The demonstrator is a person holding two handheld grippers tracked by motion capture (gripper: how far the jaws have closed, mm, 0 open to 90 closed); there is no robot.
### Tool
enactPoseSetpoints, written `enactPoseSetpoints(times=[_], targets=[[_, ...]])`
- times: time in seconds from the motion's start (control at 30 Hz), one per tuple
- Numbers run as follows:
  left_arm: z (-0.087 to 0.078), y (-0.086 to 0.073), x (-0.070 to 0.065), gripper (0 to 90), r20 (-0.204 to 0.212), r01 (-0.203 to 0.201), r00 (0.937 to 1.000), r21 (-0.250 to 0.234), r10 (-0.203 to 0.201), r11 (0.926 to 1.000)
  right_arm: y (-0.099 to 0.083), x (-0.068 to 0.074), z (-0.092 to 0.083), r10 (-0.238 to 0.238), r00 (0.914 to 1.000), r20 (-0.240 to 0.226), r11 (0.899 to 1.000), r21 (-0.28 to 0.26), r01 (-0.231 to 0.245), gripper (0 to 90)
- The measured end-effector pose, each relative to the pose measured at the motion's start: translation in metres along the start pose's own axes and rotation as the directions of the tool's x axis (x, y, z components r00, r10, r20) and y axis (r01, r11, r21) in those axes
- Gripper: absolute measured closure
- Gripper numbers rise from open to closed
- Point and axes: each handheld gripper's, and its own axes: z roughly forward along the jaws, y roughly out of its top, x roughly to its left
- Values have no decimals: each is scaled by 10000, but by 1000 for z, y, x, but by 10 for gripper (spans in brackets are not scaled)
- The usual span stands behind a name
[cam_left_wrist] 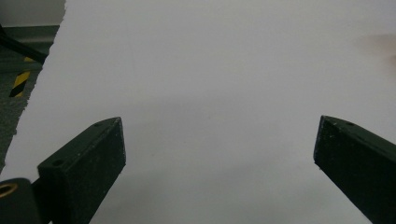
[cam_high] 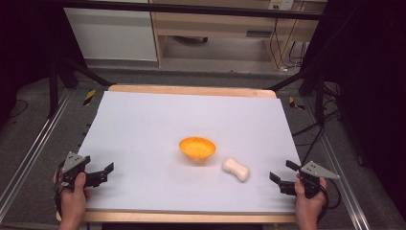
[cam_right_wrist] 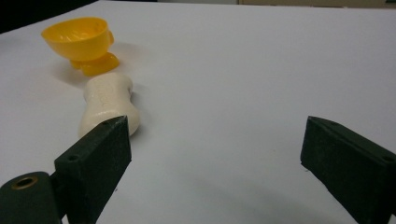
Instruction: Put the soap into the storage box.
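Observation:
An orange bowl (cam_high: 197, 147) stands near the middle of the white table sheet (cam_high: 182, 124), and a cream-coloured waisted bar (cam_high: 236, 169) lies just to its right and nearer me. In the right gripper view the bowl (cam_right_wrist: 80, 39) sits at the upper left with the bar (cam_right_wrist: 107, 103) in front of it, beside the left jaw. My right gripper (cam_high: 283, 174) is open at the sheet's near right corner, apart from the bar. My left gripper (cam_high: 106, 172) is open at the near left edge, with bare sheet (cam_left_wrist: 210, 93) between its jaws (cam_left_wrist: 219, 154).
The sheet lies on a wooden tabletop (cam_high: 191, 90) inside a metal frame (cam_high: 28, 153). Yellow-black striped tape (cam_high: 89, 97) marks the far corners. Cables (cam_high: 316, 129) trail on the floor at the right. A wooden cabinet (cam_high: 215, 28) stands beyond the table.

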Motion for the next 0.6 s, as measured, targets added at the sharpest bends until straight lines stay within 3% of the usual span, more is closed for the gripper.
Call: enactPoseSetpoints(times=[0.07,0.1,0.27,0.33,0.4,0.5,0.53,0.6], targets=[[0,0,0,17,10,8,10000,-17,-8,10000,0,1,1,-15,10000,34,9999,123,14,92],[-1,0,0,17,20,8,10000,-37,-8,10000,1,2,5,-362,9993,-120,9985,410,366,92],[0,0,0,18,18,0,10000,-44,0,10000,7,4,9,-221,9990,-383,9921,1224,266,96],[0,0,0,17,30,-10,10000,-13,11,10000,12,6,10,-409,9989,-230,9854,1643,441,101],[0,0,0,17,42,16,10000,-33,-15,10000,18,8,10,-610,9980,-163,9768,2048,630,109],[-1,0,0,17,44,-4,10000,-60,4,10000,28,12,13,-1020,9948,-77,9550,2792,1001,112],[-1,0,0,17,44,-4,10000,-60,4,10000,28,12,13,-1020,9948,-77,9550,2792,1001,112],[-1,0,0,17,44,1,10000,-68,0,10000,33,14,15,-1251,9921,-129,9360,3300,1223,113]])
